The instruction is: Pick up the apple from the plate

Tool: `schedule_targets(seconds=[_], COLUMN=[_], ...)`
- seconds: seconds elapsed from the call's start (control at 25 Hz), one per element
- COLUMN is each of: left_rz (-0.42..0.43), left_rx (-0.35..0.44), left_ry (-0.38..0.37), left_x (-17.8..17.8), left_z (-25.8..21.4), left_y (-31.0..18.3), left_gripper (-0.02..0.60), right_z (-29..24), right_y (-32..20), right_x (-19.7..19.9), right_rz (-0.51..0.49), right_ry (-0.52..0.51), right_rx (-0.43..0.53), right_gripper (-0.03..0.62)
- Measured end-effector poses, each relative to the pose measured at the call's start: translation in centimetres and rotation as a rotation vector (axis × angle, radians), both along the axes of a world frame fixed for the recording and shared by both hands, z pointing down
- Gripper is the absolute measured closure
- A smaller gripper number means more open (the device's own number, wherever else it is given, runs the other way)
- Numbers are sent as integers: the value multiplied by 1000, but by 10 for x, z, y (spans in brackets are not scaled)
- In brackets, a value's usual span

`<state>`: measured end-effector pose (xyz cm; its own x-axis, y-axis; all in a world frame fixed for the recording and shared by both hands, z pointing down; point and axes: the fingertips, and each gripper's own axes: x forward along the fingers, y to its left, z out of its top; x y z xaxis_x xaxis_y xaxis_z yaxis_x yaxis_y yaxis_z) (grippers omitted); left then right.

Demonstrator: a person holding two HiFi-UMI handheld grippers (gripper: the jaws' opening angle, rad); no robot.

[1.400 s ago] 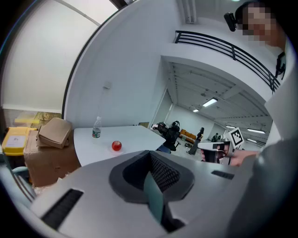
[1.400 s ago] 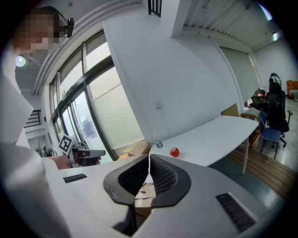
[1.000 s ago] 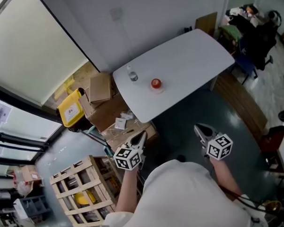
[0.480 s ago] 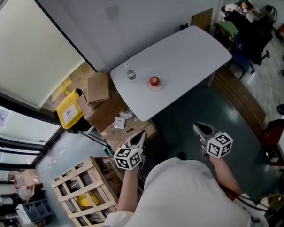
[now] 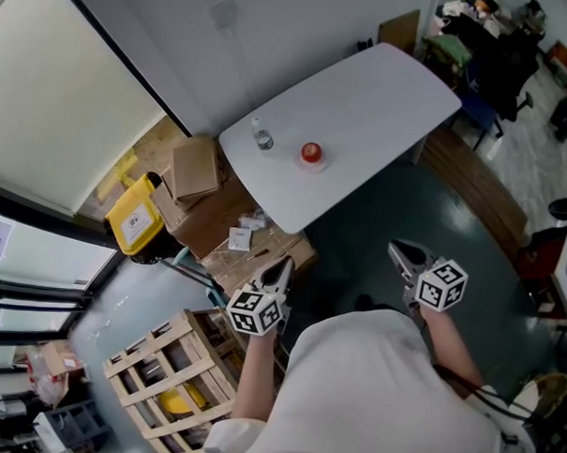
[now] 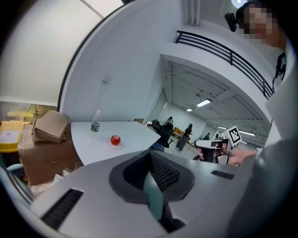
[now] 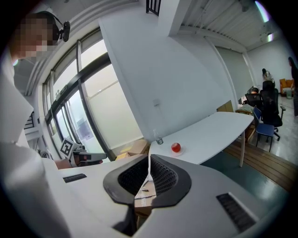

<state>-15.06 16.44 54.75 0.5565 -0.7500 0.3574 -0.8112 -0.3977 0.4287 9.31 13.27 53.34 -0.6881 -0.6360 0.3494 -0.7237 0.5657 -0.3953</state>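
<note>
Judging by its look, the apple (image 5: 311, 152) should be firm, smooth and fairly light, liable to roll or slip between flat pads. Taking it across its widest middle seems best, with a modest squeeze so the skin does not bruise. It is small, round and red, and sits on a small white plate (image 5: 312, 163) near the left end of the white tabletop (image 5: 383, 94), near a clear water bottle (image 5: 261, 138). The left tool (image 5: 283, 268) and the right tool (image 5: 401, 251) both have their jaws pressed together on nothing, well apart from the tabletop.
</note>
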Motion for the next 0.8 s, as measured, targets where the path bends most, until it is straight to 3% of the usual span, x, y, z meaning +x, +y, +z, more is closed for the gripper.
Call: schedule_targets(seconds=[0.44,0.8], left_rz=[9,-26], left_rx=[-20,-24], left_ry=[12,6], left_x=[-14,-5], left_z=[10,12], left_y=[8,-19], left_gripper=[580,580], right_z=[5,12], right_y=[3,-32], right_x=[-7,-11], right_rz=[15,-39], right_ry=[9,-11], right_rx=[-17,-31], right_gripper=[556,556])
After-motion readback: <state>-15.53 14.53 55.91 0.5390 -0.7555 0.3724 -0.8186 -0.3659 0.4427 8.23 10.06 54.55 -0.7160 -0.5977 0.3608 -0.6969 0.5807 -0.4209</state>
